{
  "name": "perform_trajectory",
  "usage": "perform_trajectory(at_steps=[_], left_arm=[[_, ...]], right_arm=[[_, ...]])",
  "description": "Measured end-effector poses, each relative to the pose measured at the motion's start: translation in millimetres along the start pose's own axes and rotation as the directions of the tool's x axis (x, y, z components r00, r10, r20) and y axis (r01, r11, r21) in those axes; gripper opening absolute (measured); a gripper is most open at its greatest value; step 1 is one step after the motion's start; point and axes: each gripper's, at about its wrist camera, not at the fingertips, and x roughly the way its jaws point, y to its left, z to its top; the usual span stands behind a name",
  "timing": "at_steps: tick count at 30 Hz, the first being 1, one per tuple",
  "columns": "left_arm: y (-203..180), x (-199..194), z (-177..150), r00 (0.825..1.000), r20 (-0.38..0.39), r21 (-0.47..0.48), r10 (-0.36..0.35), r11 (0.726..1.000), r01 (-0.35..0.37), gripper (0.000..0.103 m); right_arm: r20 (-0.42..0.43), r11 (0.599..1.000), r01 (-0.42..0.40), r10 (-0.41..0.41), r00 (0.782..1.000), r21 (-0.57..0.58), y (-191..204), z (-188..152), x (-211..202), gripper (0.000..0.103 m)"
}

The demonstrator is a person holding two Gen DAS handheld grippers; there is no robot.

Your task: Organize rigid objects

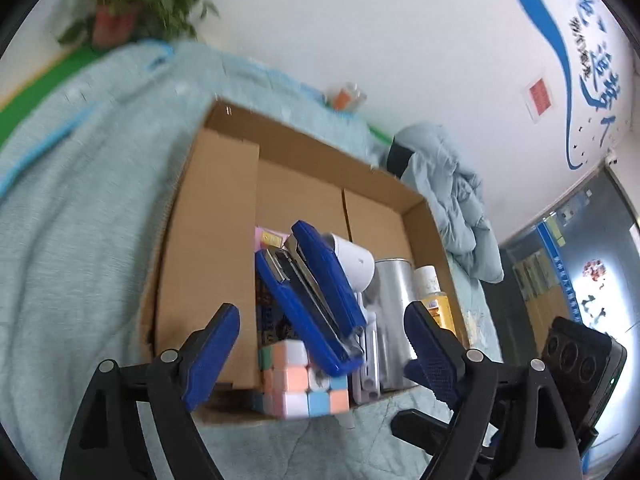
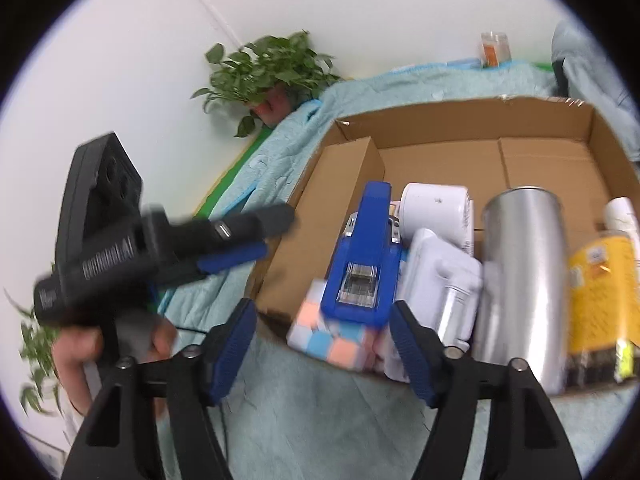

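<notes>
An open cardboard box [image 1: 208, 248] [image 2: 440, 128] lies on a light blue blanket. Along its near side sit a pastel puzzle cube [image 1: 304, 384] [image 2: 332, 340], a blue stapler [image 1: 316, 296] [image 2: 366, 256] leaning on top of the cube, a white device [image 1: 352, 260] [image 2: 436, 256], a steel tumbler [image 1: 394, 312] [image 2: 520, 280] and a yellow bottle [image 1: 434, 296] [image 2: 604, 292]. My left gripper [image 1: 320, 344] is open and empty, just in front of the stapler. My right gripper [image 2: 324, 344] is open and empty before the cube and stapler. The left gripper also shows in the right wrist view [image 2: 240, 236].
The box's far half [image 1: 332, 196] holds nothing. A crumpled blue cloth [image 1: 460, 208] lies beyond the box's right side. A potted plant [image 1: 132, 4] [image 2: 272, 72] and a small jar [image 1: 346, 96] [image 2: 494, 48] stand by the white wall. The other gripper's body [image 1: 576, 368] is at right.
</notes>
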Motion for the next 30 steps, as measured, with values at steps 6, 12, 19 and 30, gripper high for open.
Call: perform_trajectory(at_steps=[6,12,19,30], left_arm=[[-48.7,-40.2,-60.0,0.974,0.182,0.159,0.137,0.973,-0.166,0.102],[-88.9,-43.2,-118.7,0.934,0.271,0.228,0.233,0.927,-0.298,0.102],[-104.0,-47.3,-150.1,0.916,0.304,0.184,0.263,0.927,-0.327,0.102],[-126.9,-52.9,-172.2,0.9,0.306,0.213,0.312,0.898,-0.384,0.102]], right_arm=[[0.073,0.993,0.115,-0.112,0.991,-0.04,-2.7,-46.1,-34.5,0.079],[0.079,0.963,0.267,-0.265,0.961,-0.02,-18.3,-73.0,-46.4,0.08],[0.141,0.926,0.378,-0.377,0.915,0.023,-32.0,-87.9,-72.9,0.08],[0.162,0.919,0.395,-0.392,0.905,0.016,-34.8,-104.9,-89.4,0.08]])
